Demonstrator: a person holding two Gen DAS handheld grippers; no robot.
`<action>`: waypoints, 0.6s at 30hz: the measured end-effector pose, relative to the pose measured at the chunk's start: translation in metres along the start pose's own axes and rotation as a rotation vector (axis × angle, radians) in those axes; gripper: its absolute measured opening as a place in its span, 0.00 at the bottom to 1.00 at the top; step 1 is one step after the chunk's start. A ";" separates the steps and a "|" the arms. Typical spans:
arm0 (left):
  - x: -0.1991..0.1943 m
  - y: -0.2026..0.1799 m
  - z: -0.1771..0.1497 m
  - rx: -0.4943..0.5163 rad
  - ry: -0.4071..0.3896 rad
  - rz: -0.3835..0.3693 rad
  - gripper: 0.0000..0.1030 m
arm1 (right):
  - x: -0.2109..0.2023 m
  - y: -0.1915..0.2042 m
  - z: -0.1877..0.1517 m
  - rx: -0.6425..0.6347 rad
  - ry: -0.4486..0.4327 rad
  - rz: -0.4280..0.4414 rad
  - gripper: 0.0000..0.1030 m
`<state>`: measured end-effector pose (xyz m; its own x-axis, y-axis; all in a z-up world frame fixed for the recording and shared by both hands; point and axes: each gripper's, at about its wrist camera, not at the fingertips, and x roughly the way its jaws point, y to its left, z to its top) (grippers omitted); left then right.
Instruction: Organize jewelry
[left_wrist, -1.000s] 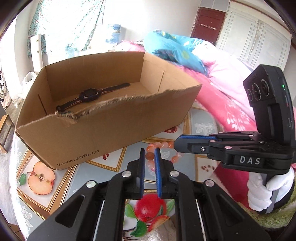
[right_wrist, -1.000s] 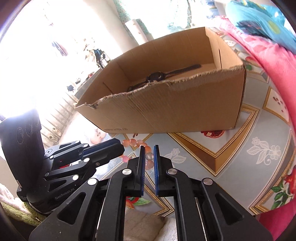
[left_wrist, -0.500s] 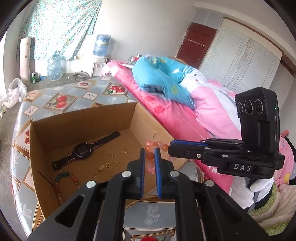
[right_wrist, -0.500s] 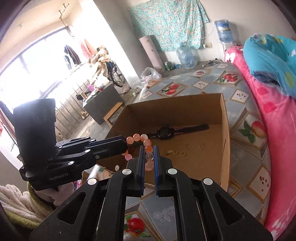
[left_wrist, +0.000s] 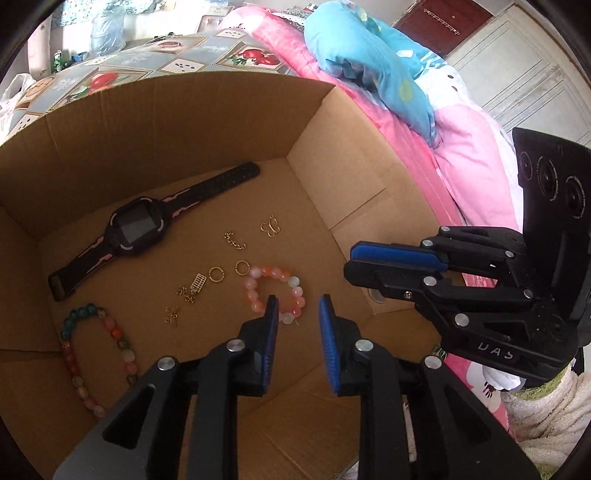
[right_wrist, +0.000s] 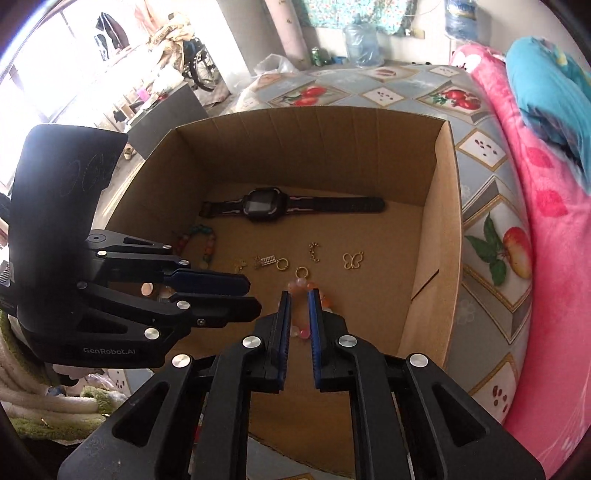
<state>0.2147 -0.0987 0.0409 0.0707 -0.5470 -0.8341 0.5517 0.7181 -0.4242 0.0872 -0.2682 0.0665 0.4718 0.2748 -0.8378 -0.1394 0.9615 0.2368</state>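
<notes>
A pink and orange bead bracelet (left_wrist: 274, 291) lies on the floor of the cardboard box (left_wrist: 207, 110), just past my left gripper (left_wrist: 297, 308), which is open and empty above it. My right gripper (right_wrist: 298, 301) is also open, with the bracelet (right_wrist: 308, 288) below its tips. A black watch (left_wrist: 142, 225), several small gold charms and rings (left_wrist: 216, 275) and a multicoloured bead bracelet (left_wrist: 94, 350) also lie in the box. The right gripper shows at the right of the left wrist view (left_wrist: 391, 266).
The box sits on a fruit-patterned cover (right_wrist: 491, 236). A pink quilt (right_wrist: 546, 206) and blue pillow (left_wrist: 369, 62) lie to the right. Furniture and water bottles (right_wrist: 360, 44) stand in the background.
Both grippers carried the pink bracelet up over the box wall, lowered into the box and opened. The bracelet now lies on the box floor.
</notes>
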 end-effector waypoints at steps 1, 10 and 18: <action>-0.001 0.000 -0.001 -0.001 -0.003 0.001 0.22 | 0.000 -0.001 0.003 0.004 -0.008 -0.003 0.12; -0.072 -0.007 -0.024 0.024 -0.214 0.043 0.33 | -0.044 -0.022 0.011 0.092 -0.173 0.000 0.23; -0.157 0.028 -0.075 -0.090 -0.518 0.359 0.73 | -0.063 -0.057 -0.010 0.288 -0.259 -0.019 0.48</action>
<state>0.1570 0.0392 0.1336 0.6437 -0.3865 -0.6605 0.3489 0.9164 -0.1962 0.0566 -0.3401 0.1012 0.6811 0.2142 -0.7002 0.1038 0.9183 0.3820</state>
